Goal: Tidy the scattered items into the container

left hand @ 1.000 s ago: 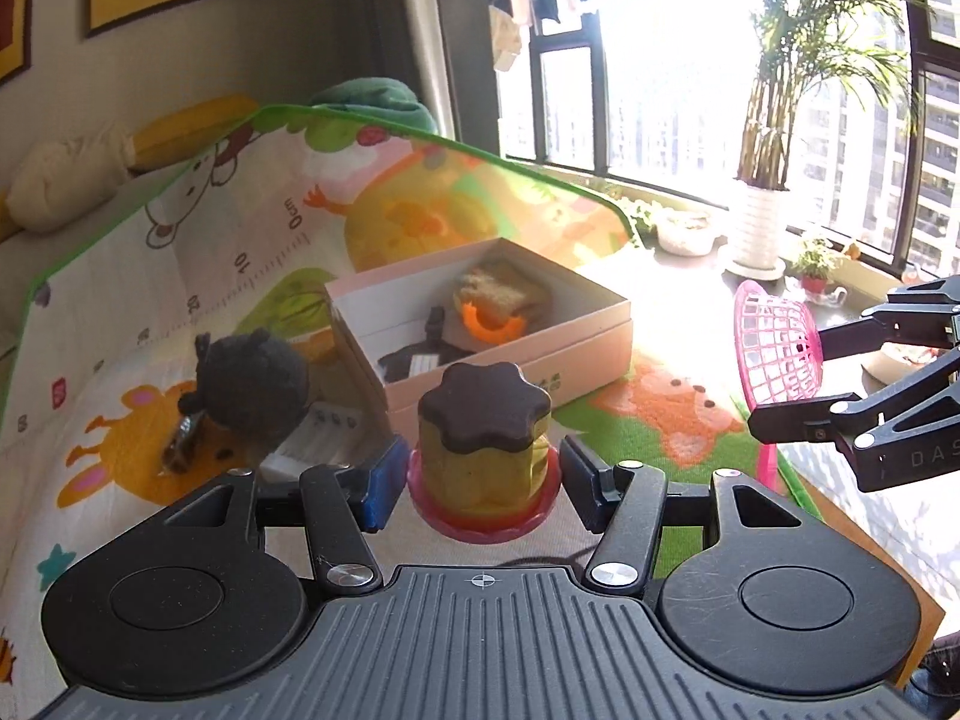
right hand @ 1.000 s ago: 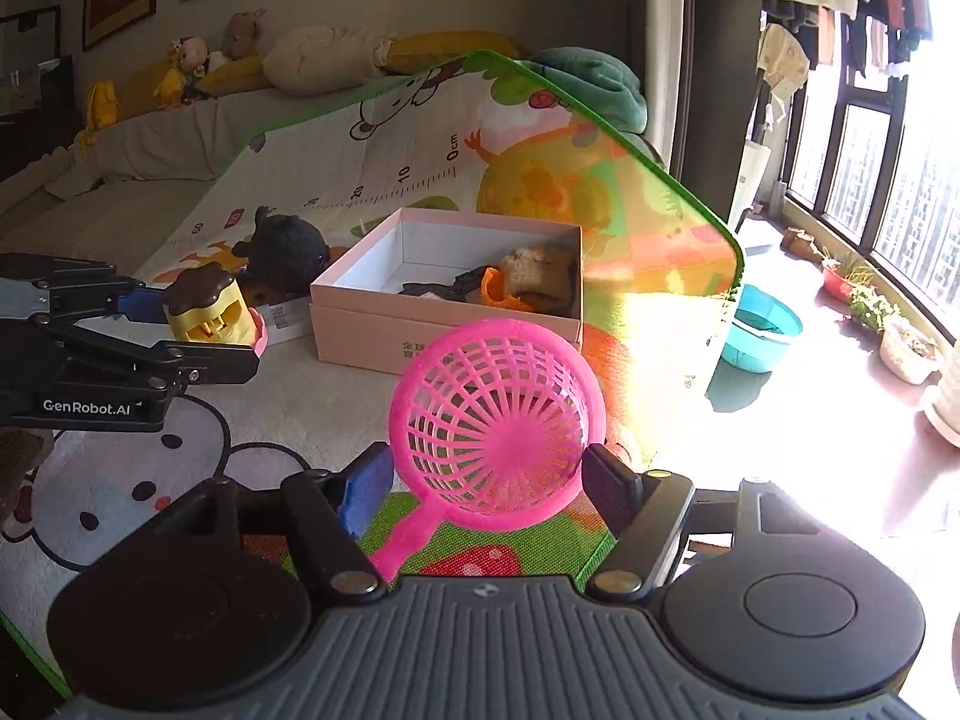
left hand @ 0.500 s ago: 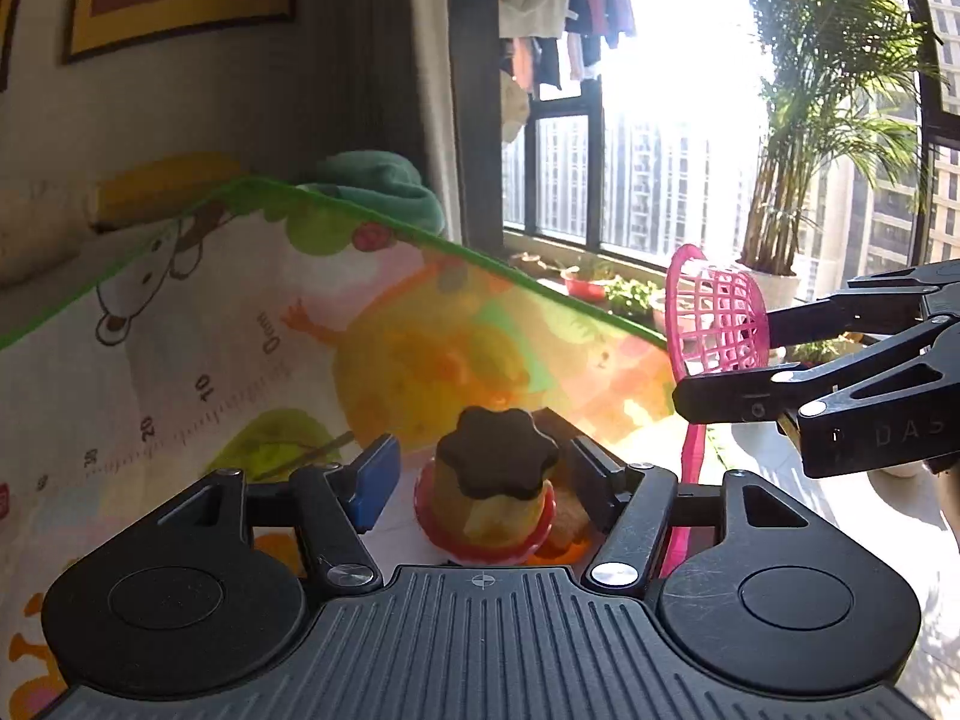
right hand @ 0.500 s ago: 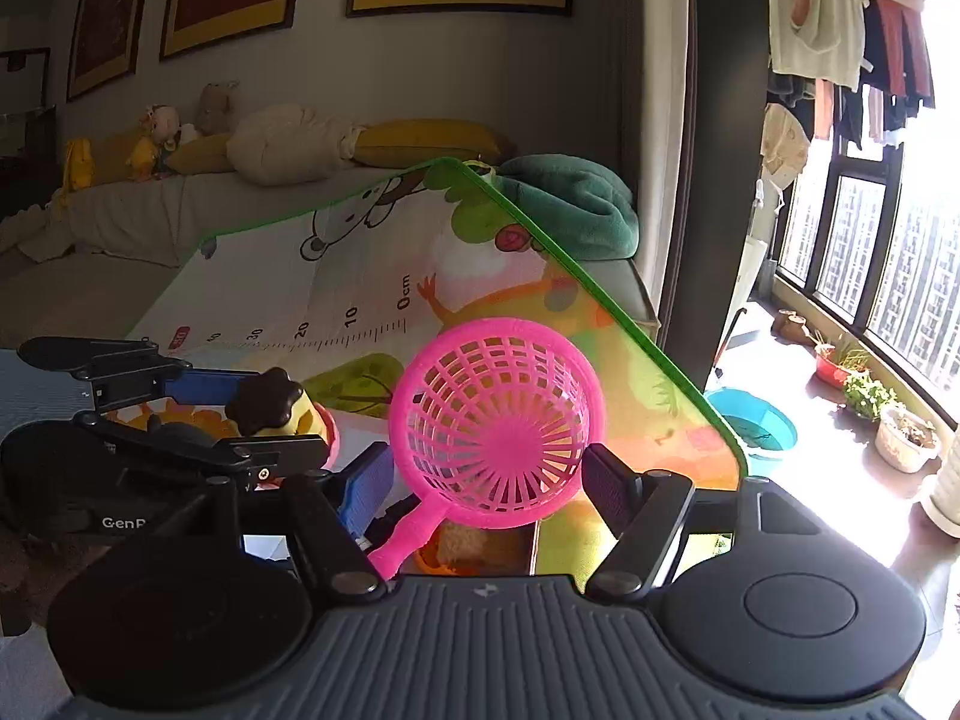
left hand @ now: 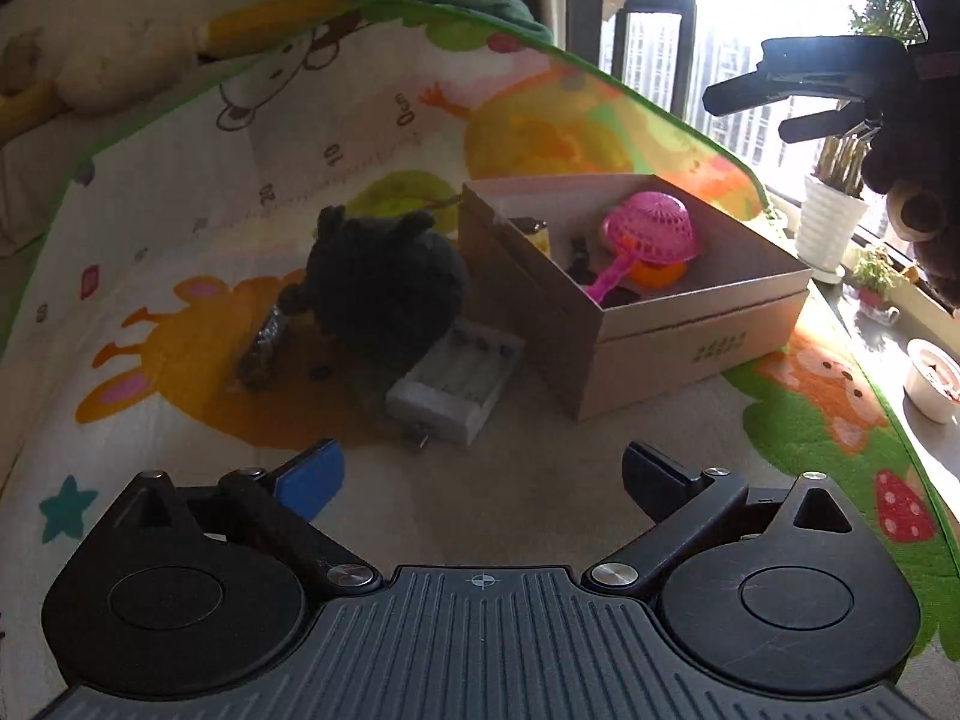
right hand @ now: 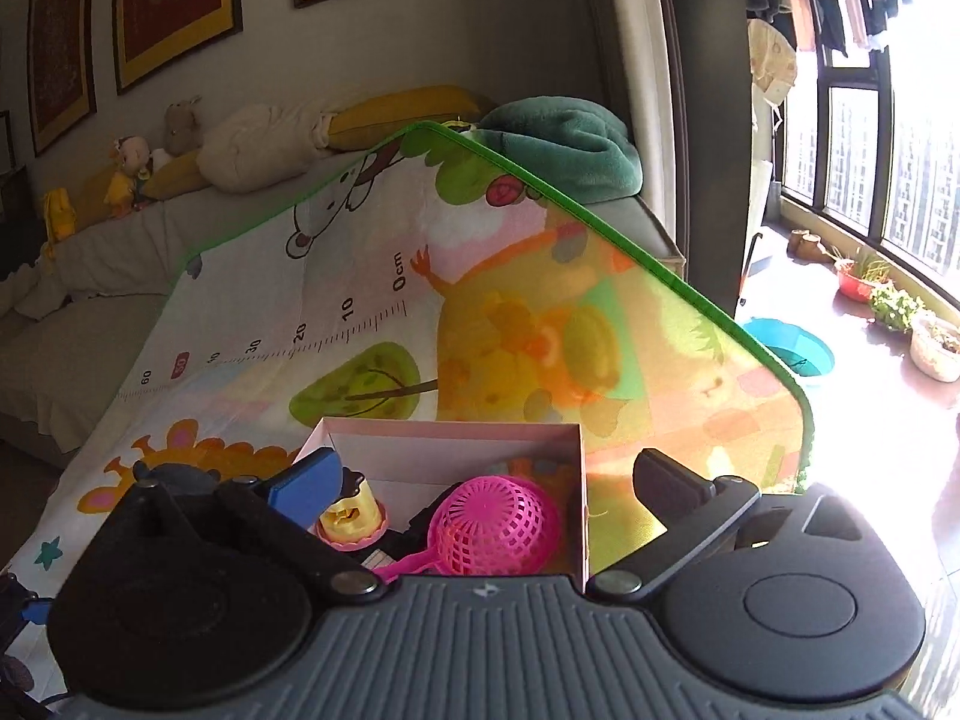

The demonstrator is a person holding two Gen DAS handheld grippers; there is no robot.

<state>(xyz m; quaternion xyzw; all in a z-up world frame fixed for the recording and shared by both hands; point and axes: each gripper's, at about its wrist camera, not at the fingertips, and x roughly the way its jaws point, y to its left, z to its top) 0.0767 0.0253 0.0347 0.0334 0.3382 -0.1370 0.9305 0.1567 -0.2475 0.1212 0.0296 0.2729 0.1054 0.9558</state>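
Observation:
The pink cardboard box [left hand: 660,354] stands on the play mat. Inside it lie the pink strainer [left hand: 651,231], a yellow toy with a brown top [left hand: 540,234] and an orange ring [left hand: 660,273]. My left gripper [left hand: 483,474] hangs over the mat in front of the box, its jaws opening with nothing between them. My right gripper [right hand: 486,480] hovers over the box [right hand: 450,427], its jaws also opening and empty; below it sit the strainer [right hand: 495,525] and the yellow toy [right hand: 351,522]. The right gripper [left hand: 762,108] also shows at the upper right of the left wrist view.
Left of the box a black plush toy [left hand: 384,282], a white battery holder [left hand: 459,381] and a dark wrapper [left hand: 264,342] lie on the mat. Behind is a sofa [right hand: 90,276] with soft toys and a green blanket [right hand: 564,144]. Plant pots [right hand: 933,348] and a blue basin [right hand: 798,351] line the window.
Both grippers have opened: the yellow toy has left the left one and the strainer the right one, and both now lie in the box. The left gripper has drawn back and lower.

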